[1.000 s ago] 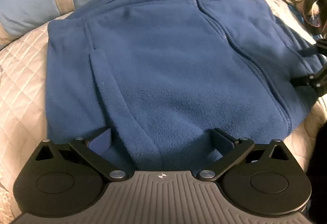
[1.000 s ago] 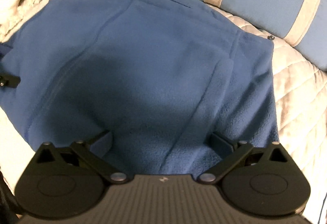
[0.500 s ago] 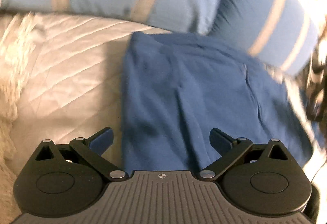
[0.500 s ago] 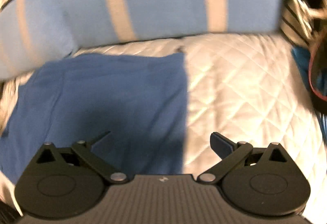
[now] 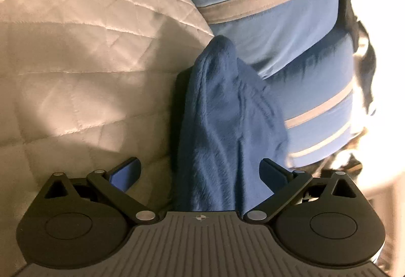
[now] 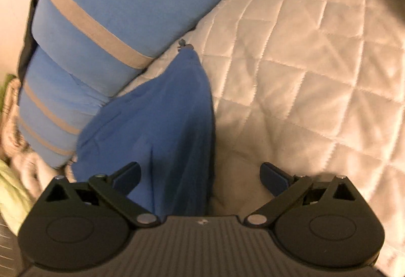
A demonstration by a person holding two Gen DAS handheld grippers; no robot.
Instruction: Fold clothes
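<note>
A dark blue fleece jacket (image 5: 222,125) lies on the bed, seen edge-on as a narrow ridge running away from me. My left gripper (image 5: 200,172) is open, and the fleece's left side edge passes between its fingers (image 5: 126,172) without being pinched. In the right wrist view the same fleece jacket (image 6: 162,130) tapers to a corner with a small zip pull (image 6: 182,43). My right gripper (image 6: 200,175) is open too; the cloth's edge lies by its left finger (image 6: 126,175), and bare quilt lies before the right finger.
A beige quilted bedspread (image 5: 76,62) covers the bed (image 6: 303,74). Blue pillows with beige stripes (image 5: 278,11) lean right behind the fleece (image 6: 101,11). Dark clutter (image 5: 364,69) sits past the pillows, and a light green cloth (image 6: 10,191) lies at the far left.
Both grippers left the fleece's near edge and swung outward to its two side edges, each view rolling sideways. The jaws stayed wide apart throughout.
</note>
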